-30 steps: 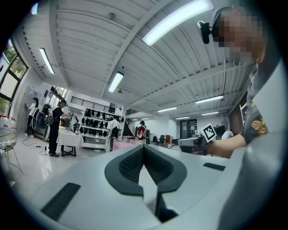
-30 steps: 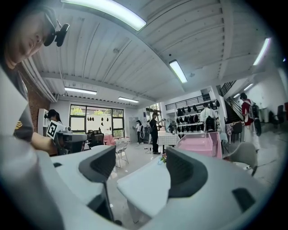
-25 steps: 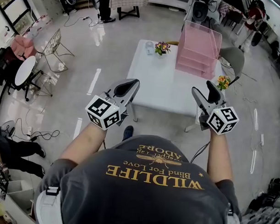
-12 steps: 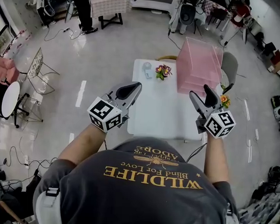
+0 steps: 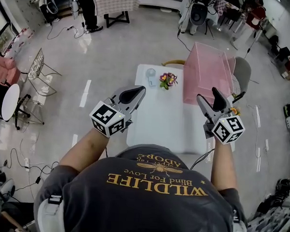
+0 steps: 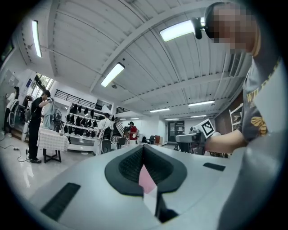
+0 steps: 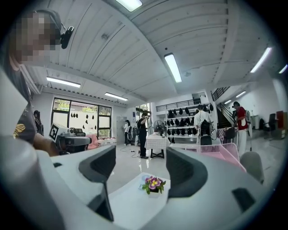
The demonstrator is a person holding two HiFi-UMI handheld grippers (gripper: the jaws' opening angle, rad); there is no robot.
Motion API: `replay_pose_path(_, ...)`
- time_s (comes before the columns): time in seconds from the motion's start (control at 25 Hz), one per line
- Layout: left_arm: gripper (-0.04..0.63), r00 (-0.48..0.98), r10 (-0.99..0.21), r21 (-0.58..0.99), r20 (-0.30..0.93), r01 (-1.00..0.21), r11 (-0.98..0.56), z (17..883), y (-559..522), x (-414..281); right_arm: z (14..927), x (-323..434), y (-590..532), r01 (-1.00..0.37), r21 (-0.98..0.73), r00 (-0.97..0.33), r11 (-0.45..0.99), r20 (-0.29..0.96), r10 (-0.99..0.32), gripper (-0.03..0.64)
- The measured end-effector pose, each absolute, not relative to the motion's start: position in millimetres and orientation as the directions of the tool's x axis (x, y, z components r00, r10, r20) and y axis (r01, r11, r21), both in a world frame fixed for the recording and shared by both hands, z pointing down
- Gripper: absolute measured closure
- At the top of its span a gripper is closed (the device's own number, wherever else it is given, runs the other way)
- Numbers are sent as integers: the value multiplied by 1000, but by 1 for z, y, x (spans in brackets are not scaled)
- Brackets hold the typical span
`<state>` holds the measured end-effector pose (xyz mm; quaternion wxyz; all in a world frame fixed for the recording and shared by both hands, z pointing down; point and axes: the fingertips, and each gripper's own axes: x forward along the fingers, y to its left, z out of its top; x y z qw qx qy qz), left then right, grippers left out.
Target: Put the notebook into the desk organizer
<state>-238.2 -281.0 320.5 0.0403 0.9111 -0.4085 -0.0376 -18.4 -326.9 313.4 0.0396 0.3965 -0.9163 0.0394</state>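
The pink desk organizer stands at the back right of a white table; it also shows in the right gripper view as the pink organizer. No notebook shows in any view. Both grippers are held up in the air in front of the person, short of the table. My left gripper has its jaws together with nothing in them; in its own view the left gripper leaves only a thin slit with pink behind. My right gripper is open and empty, and the right gripper frames the table.
A small pot of purple flowers and a glass stand at the table's far edge. An orange flower pot sits by the right gripper. A grey chair is behind the organizer, a wire chair far left.
The person has walked closer to the table, which now lies straight ahead and nearer. Both grippers keep the same raised pose and the same jaw states.
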Motion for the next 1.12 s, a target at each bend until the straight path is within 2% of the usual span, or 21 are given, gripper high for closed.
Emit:
replay_pose_path(0.24,594,628,-778,111,-28,-771,-627,322,-296,-185,318,29,-345,-693,-44,-720,719,99,-687,281)
replay_pose_path(0.48,594,668,-744,70,-22,-741,-667,323,-306,-119,317,98,-352,-719,-39,-694,693,74,-716,281)
replay_pose_path(0.84,594,869,-489,75,71,-494,-866,372,-297,20,401,257,-299,-896,-140,-444,422,242,-863,281)
replay_pose_path(1.12,594,952,-281,96,117,-293,-951,429,-268,129,504,358,-234,-956,-199,-285,217,441,-851,282)
